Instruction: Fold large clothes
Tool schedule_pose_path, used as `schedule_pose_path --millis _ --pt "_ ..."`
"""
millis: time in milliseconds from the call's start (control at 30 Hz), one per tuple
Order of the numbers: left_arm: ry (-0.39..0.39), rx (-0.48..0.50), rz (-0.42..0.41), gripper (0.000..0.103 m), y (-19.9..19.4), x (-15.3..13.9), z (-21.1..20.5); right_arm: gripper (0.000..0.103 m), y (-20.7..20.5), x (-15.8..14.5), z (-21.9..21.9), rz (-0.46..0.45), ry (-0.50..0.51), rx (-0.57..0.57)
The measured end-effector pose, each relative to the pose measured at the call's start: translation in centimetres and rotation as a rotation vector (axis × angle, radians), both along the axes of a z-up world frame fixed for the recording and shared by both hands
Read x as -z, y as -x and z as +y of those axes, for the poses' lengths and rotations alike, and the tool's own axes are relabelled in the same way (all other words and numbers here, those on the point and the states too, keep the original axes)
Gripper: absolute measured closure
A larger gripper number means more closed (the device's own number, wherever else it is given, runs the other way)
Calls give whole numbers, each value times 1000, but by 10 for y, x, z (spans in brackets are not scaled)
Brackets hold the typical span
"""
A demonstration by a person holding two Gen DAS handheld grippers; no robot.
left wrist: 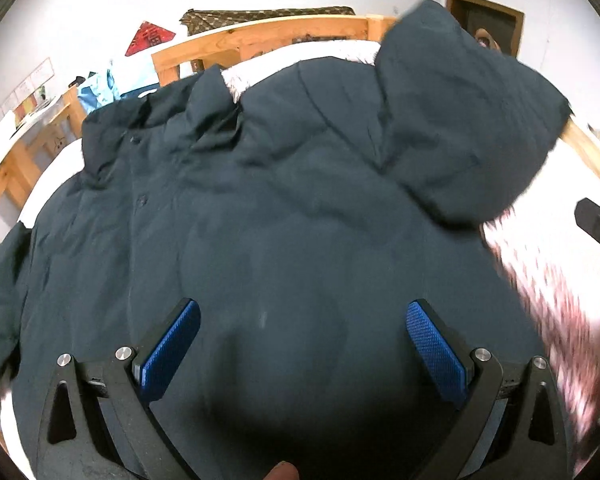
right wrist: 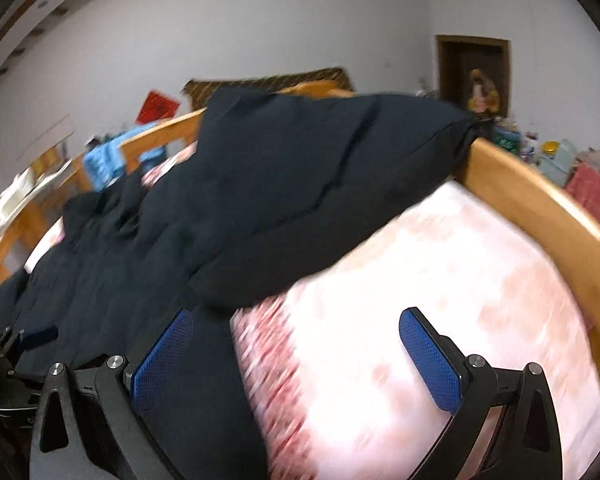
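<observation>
A big dark coat [left wrist: 260,208] lies spread out on the bed [right wrist: 440,280], over a pink and white sheet [left wrist: 548,280]. It covers most of the bed. One sleeve [left wrist: 460,128] is folded in over the coat near the right side of the bed, and its end rests against the wooden rail [right wrist: 540,200]. The coat's snaps [left wrist: 142,200] run up its left part. The left tool [left wrist: 302,344] is wide open above the coat's lower part, and holds nothing. The right tool [right wrist: 296,356] is wide open too, and holds nothing. It hangs over the coat's right edge, one finger over the coat and the other over the sheet.
</observation>
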State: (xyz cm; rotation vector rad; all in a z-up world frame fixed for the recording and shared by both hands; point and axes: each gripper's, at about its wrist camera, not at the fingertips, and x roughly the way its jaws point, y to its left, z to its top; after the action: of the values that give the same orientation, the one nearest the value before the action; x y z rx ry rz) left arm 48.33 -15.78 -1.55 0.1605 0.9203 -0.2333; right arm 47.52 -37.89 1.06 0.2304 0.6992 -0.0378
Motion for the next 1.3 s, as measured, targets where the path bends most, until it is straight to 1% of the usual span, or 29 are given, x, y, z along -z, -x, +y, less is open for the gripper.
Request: schedule_pose_path --millis 133,200,233,333,400,467,533,633,700,767,800,833,867,900,967,1033,1133,1233,1267,1300 --pt "63 -72 -15 2 -55 -8 -4 0 -30 -13 -27 -18 -13 85" --pt "75 -98 -13 2 -76 -7 -9 0 -42 -16 -43 -26 -39 132" --pt "70 -112 -13 2 -91 -4 -12 0 -47 -16 -48 -27 -57 150" --pt "21 -138 -3 2 -111 9 -22 1 -66 -16 -72 -35 -138 216" --pt "11 -143 18 2 -119 19 -26 8 -74 -15 -85 -38 -187 261" --pt "0 -144 28 2 -124 31 -30 21 -83 -14 -98 -34 -237 303" --pt "-18 -141 30 2 -127 38 -34 29 -90 -13 -107 -30 -272 354" --pt "-30 -144 48 2 -132 46 -37 34 -98 -15 -117 -34 -305 390" --pt "-23 -145 63 1 -136 51 -34 44 -105 -12 -120 -17 -317 429" --pt "-4 -148 83 1 -141 56 -29 59 -108 -10 -124 -1 -342 462" --pt "4 -149 93 1 -143 57 -27 63 -109 -9 -127 4 -366 482" --pt "14 -150 107 1 -146 59 -24 73 -108 -8 -126 -1 -379 486" --pt "19 -150 114 1 -148 60 -22 85 -107 -11 -124 -14 -387 478" --pt "22 -150 120 1 -150 60 -20 90 -106 -13 -121 -22 -379 470" --pt "21 -148 134 1 -153 57 -16 94 -102 -26 -111 -58 -321 431" --pt "12 -151 149 1 -154 53 -9 95 -101 -38 -100 -86 -276 399" --pt "-2 -156 157 1 -148 46 8 95 -97 -60 -83 -143 -174 339" --pt "7 -164 167 1 -139 35 39 96 -95 -87 -45 -224 -40 255" --pt "8 -169 171 1 -136 33 47 96 -93 -101 -21 -262 25 202" --pt "7 -175 180 1 -133 31 57 96 -94 -107 -8 -281 52 172"
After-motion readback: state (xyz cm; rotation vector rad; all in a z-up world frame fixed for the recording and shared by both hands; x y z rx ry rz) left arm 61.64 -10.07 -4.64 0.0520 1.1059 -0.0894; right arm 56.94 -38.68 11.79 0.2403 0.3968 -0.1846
